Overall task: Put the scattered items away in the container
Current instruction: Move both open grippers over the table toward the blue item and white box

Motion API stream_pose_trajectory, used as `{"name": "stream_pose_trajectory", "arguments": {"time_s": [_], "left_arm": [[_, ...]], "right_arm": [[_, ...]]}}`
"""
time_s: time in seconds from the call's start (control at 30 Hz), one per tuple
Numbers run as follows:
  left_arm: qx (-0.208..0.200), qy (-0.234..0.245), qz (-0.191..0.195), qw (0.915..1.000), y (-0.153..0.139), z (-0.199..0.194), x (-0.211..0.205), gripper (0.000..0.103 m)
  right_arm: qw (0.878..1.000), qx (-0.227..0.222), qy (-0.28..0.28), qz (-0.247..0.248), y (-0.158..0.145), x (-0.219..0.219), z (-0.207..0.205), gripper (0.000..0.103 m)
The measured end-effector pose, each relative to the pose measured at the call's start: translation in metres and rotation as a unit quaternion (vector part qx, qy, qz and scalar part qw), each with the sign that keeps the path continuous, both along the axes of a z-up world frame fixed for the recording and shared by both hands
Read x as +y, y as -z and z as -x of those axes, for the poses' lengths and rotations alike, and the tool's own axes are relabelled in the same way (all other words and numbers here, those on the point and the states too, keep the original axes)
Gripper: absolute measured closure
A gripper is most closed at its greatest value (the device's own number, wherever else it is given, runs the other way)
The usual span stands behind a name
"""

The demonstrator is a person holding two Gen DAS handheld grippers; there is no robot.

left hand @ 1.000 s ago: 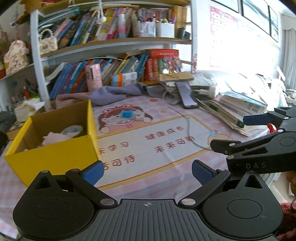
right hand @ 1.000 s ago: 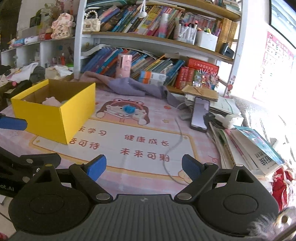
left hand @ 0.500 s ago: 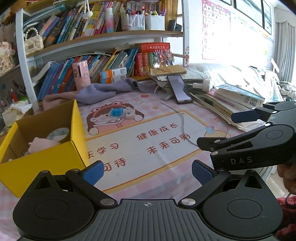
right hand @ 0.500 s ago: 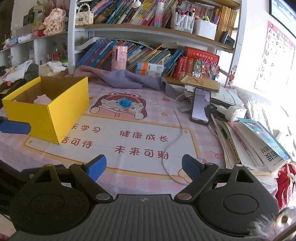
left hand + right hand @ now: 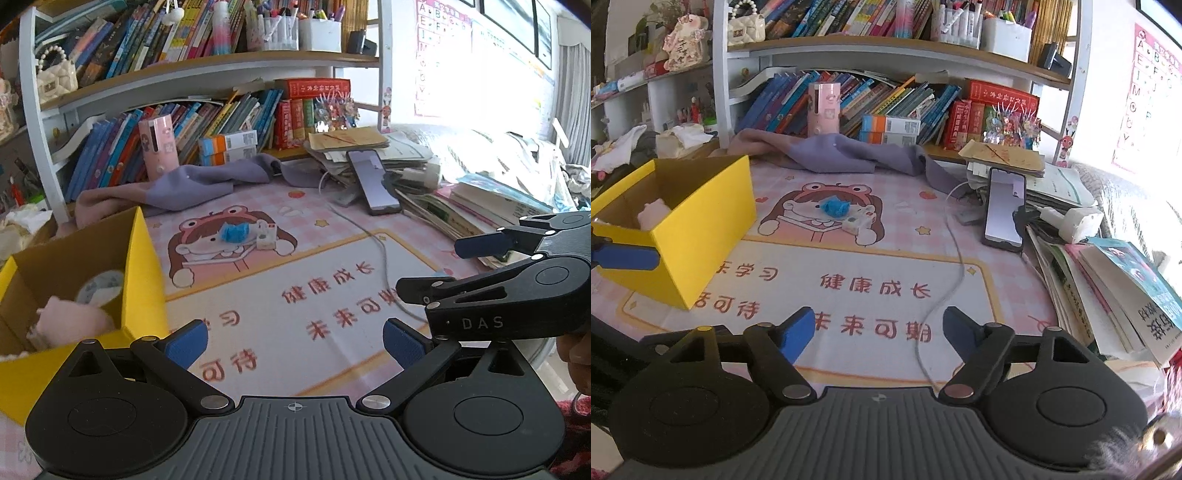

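blue toy (image 5: 833,207) | left gripper (image 5: 293,343) fingers apart, empty | right gripper (image 5: 878,330) closing, empty | risk: snagging white cable (image 5: 955,254)

The right gripper (image 5: 878,330) hovers over the printed pink desk mat (image 5: 849,258), its blue-padded jaws closing with nothing between them but a white cable (image 5: 955,258) lying on the mat below. Left of the mat's cartoon figure stands the yellow cardboard box (image 5: 701,229), open-topped, with a pale pink soft item (image 5: 653,212) inside. On the figure's face lie a small blue crumpled object (image 5: 833,206) and, touching it, a small white box-like object (image 5: 858,221). Right of the figure, a smartphone (image 5: 1004,206) leans against stacked papers. A blue finger pad of the left gripper (image 5: 624,258) shows in front of the box.
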State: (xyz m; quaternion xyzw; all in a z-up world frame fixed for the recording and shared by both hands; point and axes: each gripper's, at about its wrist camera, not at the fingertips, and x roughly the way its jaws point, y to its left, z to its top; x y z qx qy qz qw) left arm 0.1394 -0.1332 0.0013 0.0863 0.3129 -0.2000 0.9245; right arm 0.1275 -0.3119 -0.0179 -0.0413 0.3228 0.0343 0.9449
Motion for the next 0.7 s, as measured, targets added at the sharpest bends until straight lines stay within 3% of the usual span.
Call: {"name": "stream_pose_trajectory", "arguments": {"time_s": [0.33, 0.7], "left_arm": [[0.007, -0.051, 0.012, 0.9986, -0.007, -0.053, -0.008, 0.001], [0.024, -0.120, 0.010, 0.9925, -0.015, -0.121, -0.021, 0.001]], "right_arm": [[1.000, 0.017, -0.019, -0.001, -0.002, -0.020, -0.063, 0.030], [0.994, 0.044, -0.103, 0.004, 0.009, -0.032, -0.128, 0.030]]}}
